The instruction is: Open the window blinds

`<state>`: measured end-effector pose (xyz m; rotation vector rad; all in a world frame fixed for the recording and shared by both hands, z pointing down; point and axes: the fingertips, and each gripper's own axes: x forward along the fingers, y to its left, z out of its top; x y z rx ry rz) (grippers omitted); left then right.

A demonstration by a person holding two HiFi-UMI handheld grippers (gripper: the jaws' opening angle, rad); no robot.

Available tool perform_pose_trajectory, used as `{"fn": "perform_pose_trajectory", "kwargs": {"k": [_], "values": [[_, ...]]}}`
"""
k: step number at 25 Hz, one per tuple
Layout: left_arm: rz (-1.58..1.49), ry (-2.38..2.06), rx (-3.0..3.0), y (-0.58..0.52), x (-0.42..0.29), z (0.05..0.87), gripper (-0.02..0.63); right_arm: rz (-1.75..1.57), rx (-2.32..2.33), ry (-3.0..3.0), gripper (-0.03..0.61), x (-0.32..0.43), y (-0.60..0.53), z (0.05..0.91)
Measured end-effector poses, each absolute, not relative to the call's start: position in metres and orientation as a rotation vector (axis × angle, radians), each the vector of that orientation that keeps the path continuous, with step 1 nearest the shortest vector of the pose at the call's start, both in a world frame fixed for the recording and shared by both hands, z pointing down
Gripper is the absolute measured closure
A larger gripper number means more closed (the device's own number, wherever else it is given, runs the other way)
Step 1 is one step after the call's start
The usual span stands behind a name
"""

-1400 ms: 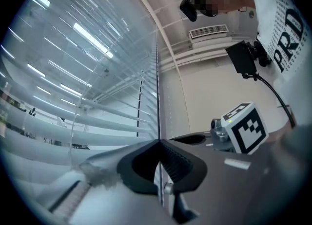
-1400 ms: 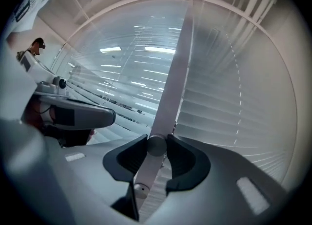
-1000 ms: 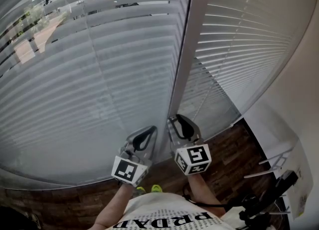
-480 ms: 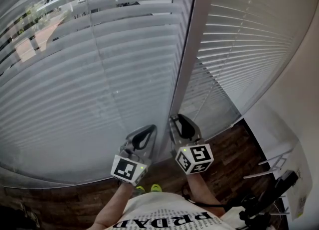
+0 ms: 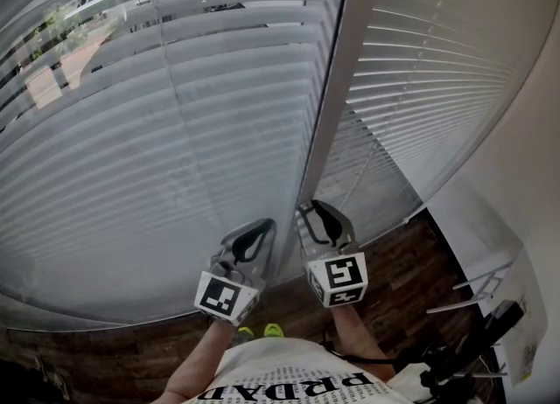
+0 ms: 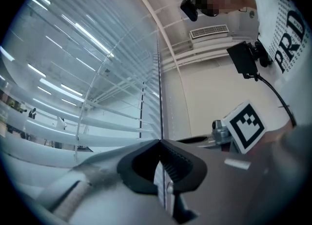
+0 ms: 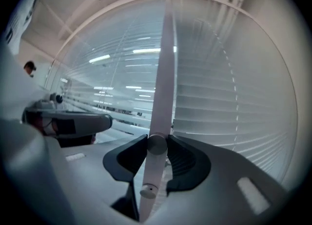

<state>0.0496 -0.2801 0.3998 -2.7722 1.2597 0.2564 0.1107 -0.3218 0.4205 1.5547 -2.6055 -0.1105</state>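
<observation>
Two white slatted blinds hang side by side. The wide left blind has gaps between its top slats; the right blind is flat shut. A pale upright frame post divides them. My right gripper sits at the foot of the post, shut on a thin white tilt wand that runs up between its jaws. My left gripper is beside it, low before the left blind, jaw tips together. A thin dark line meets those tips; I cannot tell whether it is held.
A beaded cord hangs in front of the right blind. Dark wood floor lies under the blinds. A white wall closes the right side, with a black stand and papers near its foot.
The right gripper's marker cube has turned slightly around the wand. The left gripper has stayed put. The slats look the same.
</observation>
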Motion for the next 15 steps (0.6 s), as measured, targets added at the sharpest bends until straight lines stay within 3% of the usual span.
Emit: {"fn": "perform_pose_trajectory", "kwargs": {"k": [9, 15], "values": [[0.264, 1.251, -2.769, -0.282, 0.051, 0.399, 0.621, -0.915, 1.226, -1.919, 0.448, 0.099, -0.314, 0.428], [0.263, 1.246, -2.781, -0.282, 0.054, 0.401, 0.621, -1.04, 1.163, -1.851, 0.451, 0.092, -0.314, 0.427]]}}
